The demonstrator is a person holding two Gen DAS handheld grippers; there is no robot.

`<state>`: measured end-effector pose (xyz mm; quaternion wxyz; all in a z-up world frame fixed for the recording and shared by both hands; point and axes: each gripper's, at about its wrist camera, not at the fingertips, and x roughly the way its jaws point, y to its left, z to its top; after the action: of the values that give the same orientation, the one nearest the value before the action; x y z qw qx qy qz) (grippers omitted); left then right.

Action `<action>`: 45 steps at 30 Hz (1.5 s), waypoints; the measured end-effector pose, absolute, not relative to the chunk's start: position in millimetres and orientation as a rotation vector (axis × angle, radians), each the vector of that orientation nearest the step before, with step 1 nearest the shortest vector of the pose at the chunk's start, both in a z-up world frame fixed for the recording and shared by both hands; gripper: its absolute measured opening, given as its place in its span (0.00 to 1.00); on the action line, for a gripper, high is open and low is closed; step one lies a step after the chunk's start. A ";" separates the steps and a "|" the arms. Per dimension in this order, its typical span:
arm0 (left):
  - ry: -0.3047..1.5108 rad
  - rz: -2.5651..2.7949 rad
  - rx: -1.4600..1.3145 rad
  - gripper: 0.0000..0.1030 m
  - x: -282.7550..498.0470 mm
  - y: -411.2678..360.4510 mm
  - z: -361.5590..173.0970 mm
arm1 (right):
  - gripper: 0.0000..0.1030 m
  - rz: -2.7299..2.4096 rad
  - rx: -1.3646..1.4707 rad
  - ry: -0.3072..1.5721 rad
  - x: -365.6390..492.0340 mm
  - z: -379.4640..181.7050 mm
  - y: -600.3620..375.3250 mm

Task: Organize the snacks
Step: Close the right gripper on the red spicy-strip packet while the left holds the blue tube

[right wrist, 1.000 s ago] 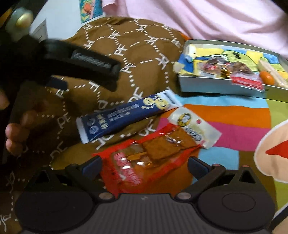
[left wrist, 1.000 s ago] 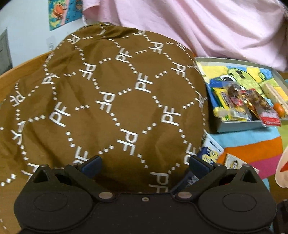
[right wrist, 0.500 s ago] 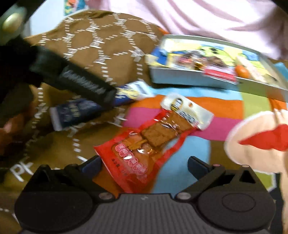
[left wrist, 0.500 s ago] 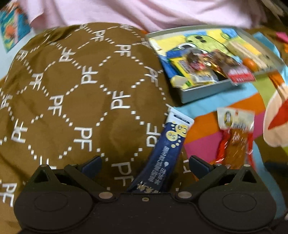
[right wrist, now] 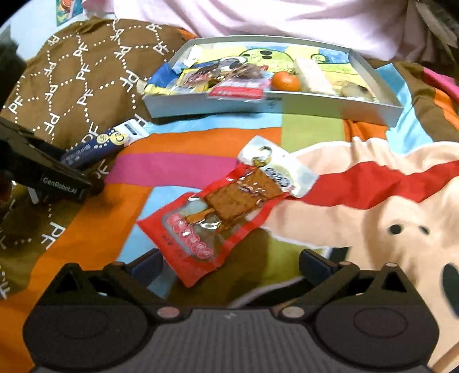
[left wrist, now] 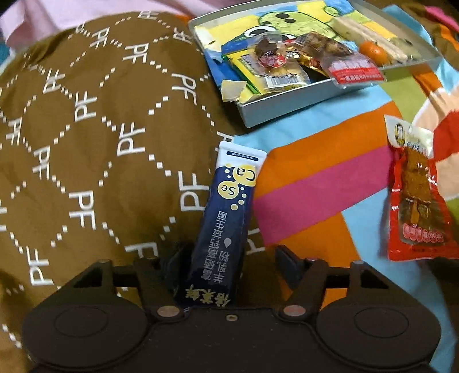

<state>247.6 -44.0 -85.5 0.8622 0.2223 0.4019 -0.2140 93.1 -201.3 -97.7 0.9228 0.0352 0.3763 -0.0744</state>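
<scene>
A dark blue stick sachet (left wrist: 229,206) lies against the brown cushion, pointing at the tray. My left gripper (left wrist: 229,264) straddles its near end. Its jaws are closing, with the left pad beside the sachet and a gap still showing at the right pad. In the right wrist view the same sachet (right wrist: 103,143) shows at the left, behind the left gripper's finger (right wrist: 63,183). A red snack pack (right wrist: 223,212) lies on the blanket, its near end between the wide-open fingers of my right gripper (right wrist: 229,264). The grey tray (right wrist: 258,106) holds several snacks.
A brown cushion (left wrist: 86,129) printed with PF fills the left. A striped, colourful blanket (left wrist: 315,178) with a bear figure (right wrist: 401,229) covers the surface. An orange fruit (right wrist: 285,81) sits in the tray. Pink cloth (right wrist: 258,17) hangs behind.
The left view swung from the cushion onto the blue sachet, and the jaws narrowed around it. The right gripper moved right, bringing the red pack to the centre.
</scene>
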 end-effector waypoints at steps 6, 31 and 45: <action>0.925 -0.420 0.318 0.51 240.9 -40.8 -80.7 | 1.00 -0.051 0.142 0.763 77.9 -83.7 -232.6; 0.901 -0.337 0.271 0.44 255.8 -58.3 -84.0 | 1.00 -0.099 0.157 0.698 117.6 -114.1 -226.9; 0.927 -0.383 0.217 0.35 235.9 -50.4 -83.8 | 0.75 0.004 0.094 0.699 129.3 -118.2 -215.7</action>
<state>235.9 -50.4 -83.8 0.8713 0.1036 0.4432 -0.1833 129.3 -215.7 -118.2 0.9385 0.0459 0.3421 0.0017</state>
